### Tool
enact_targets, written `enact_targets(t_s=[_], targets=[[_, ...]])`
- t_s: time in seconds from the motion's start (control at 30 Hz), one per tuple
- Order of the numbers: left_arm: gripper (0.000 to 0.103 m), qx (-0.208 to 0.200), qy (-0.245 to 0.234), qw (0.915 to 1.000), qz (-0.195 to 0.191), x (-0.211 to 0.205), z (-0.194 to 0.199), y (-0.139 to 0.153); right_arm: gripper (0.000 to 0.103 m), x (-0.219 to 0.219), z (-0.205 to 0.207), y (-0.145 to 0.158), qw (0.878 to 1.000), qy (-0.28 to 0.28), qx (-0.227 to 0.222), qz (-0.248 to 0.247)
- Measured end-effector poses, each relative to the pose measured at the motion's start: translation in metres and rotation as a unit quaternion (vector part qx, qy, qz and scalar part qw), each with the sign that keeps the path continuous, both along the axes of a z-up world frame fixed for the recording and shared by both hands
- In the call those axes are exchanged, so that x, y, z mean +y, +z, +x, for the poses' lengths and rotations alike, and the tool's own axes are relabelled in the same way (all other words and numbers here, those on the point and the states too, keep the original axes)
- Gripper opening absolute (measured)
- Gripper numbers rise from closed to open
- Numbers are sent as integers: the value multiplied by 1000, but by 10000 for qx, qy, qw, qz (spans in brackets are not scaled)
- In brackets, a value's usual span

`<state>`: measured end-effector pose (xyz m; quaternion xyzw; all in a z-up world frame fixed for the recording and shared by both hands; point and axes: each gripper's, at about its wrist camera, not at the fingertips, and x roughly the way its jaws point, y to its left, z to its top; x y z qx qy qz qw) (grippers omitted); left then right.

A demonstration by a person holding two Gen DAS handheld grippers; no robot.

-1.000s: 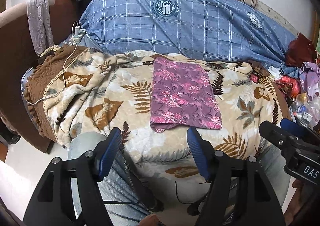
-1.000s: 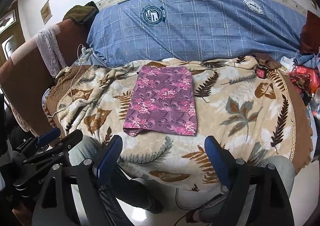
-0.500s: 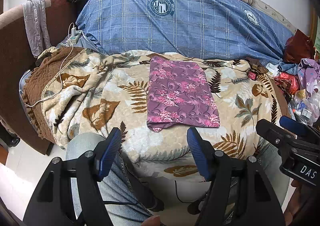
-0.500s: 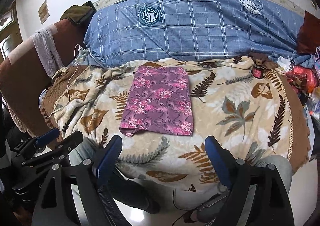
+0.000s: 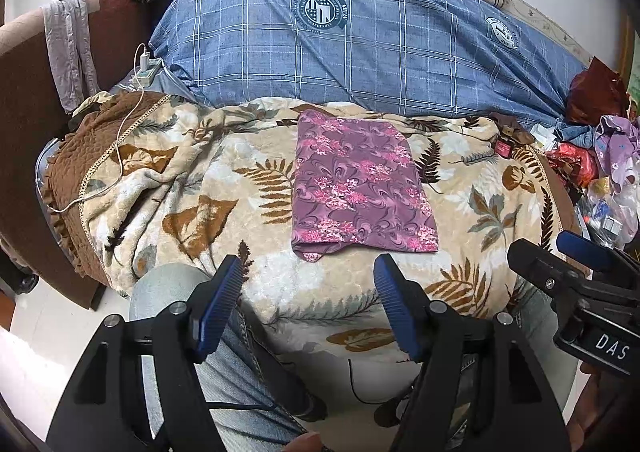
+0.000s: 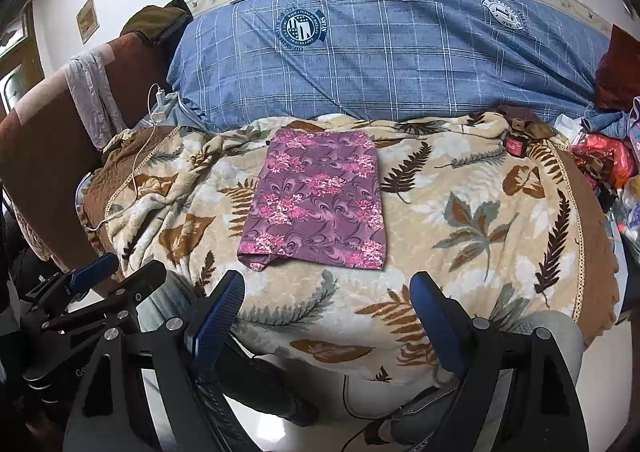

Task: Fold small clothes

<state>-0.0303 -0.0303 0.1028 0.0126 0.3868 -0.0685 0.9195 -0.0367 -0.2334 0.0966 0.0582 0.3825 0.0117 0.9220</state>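
A: Where is the cloth, and how does it lie?
B: The purple floral cloth (image 5: 362,188) lies folded into a flat rectangle on the leaf-patterned blanket (image 5: 208,188), its long axis running from the near edge away toward the blue plaid quilt (image 5: 360,40).

A: And the grippers?
B: The left gripper (image 5: 306,306) and the right gripper (image 6: 326,316) hover short of the cloth's near edge, tilted downward, jaws spread, nothing between them, above the person's jeans-clad knees (image 5: 168,292).
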Motion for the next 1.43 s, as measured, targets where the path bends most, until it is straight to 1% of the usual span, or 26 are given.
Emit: enact_targets(t_s=[0.3, 0.67, 0.9, 1.27, 1.3, 1.37, 1.43], targets=[[68, 88, -25, 10000, 27, -1, 2, -4, 87, -4, 2, -3, 10000, -8, 5, 37], [68, 43, -72, 10000, 54, -1, 6, -5, 87, -7, 3, -4, 10000, 3, 15, 57], [68, 8, -12, 10000, 75, 0, 7, -5, 87, -12, 7, -5, 10000, 4, 10, 68], [68, 52, -25, 9999, 115, -7, 19, -13, 87, -25, 20, -14, 9998, -25, 62, 203], [70, 54, -59, 9999, 110, -9, 24, -16, 87, -26, 23, -15, 9997, -23, 69, 226], [71, 133, -160, 9998, -20, -14, 34, -23, 87, -30, 29, -20, 9996, 4, 75, 286], [71, 275, -276, 9989, -249, -16, 52, -30, 88, -40, 43, -27, 9994, -39, 69, 340]])
